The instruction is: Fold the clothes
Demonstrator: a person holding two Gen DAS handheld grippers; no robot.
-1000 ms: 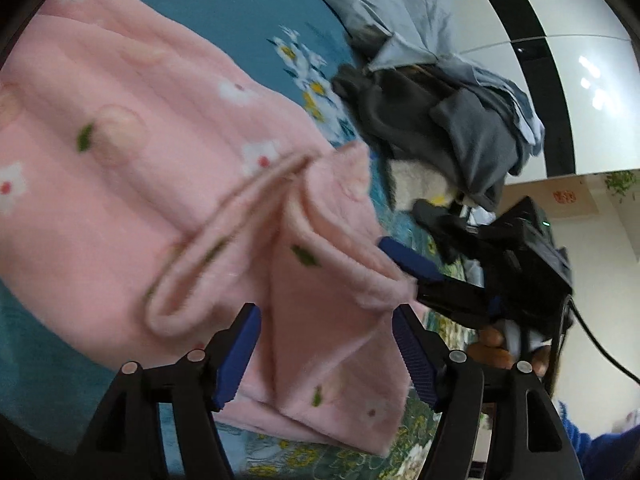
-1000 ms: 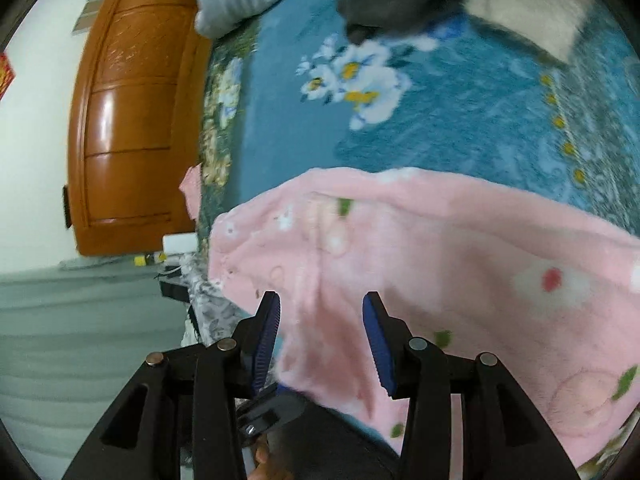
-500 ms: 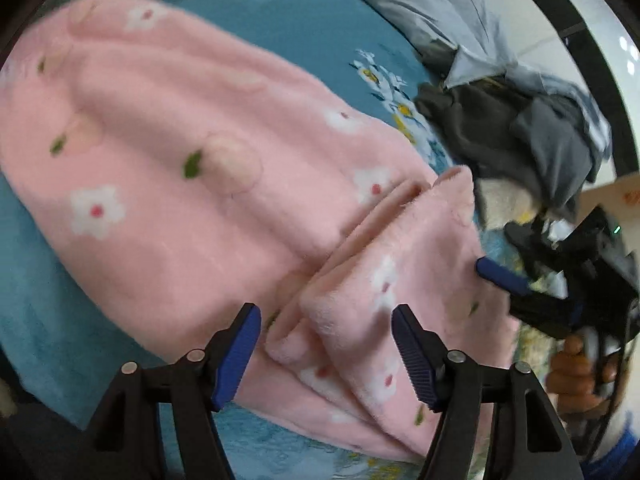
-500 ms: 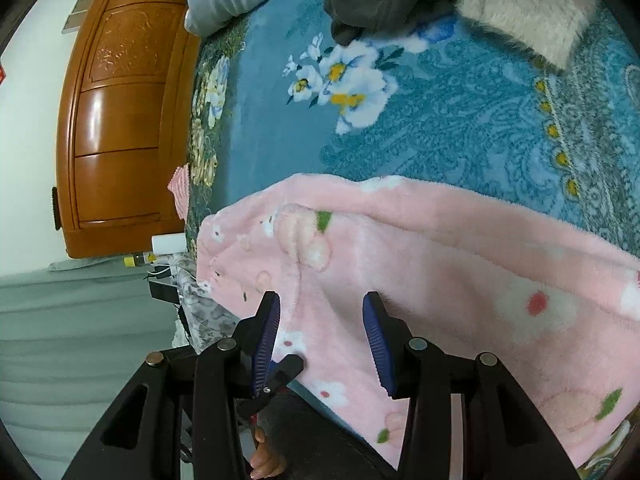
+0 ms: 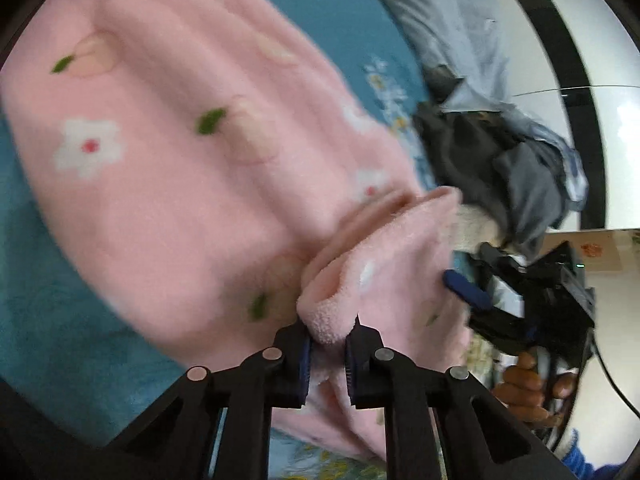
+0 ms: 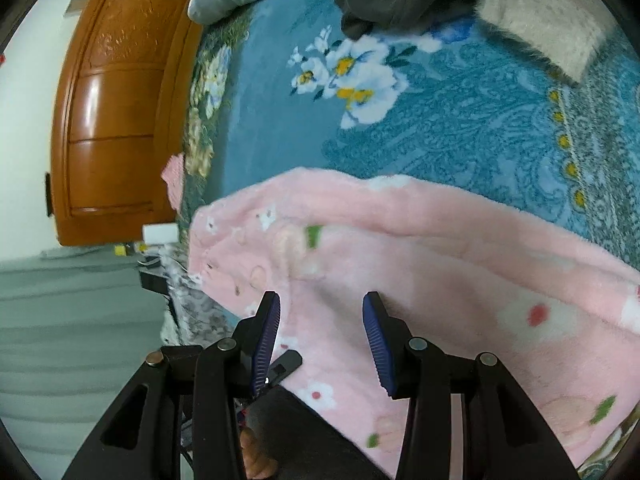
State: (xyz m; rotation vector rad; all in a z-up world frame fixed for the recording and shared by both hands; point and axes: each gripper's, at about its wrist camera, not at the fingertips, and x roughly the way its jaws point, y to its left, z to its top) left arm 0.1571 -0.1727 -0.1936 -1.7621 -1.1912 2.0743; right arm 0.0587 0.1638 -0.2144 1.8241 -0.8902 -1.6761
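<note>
While the left gripper (image 5: 327,354) is clamping a bunched fold of the pink fleece garment (image 5: 192,168) between narrow jaws, the right gripper (image 6: 322,336) is hovering wide over that garment's far edge. Ahead, the garment is lying on the blue floral bedspread (image 6: 460,120). No legible writing is showing.
</note>
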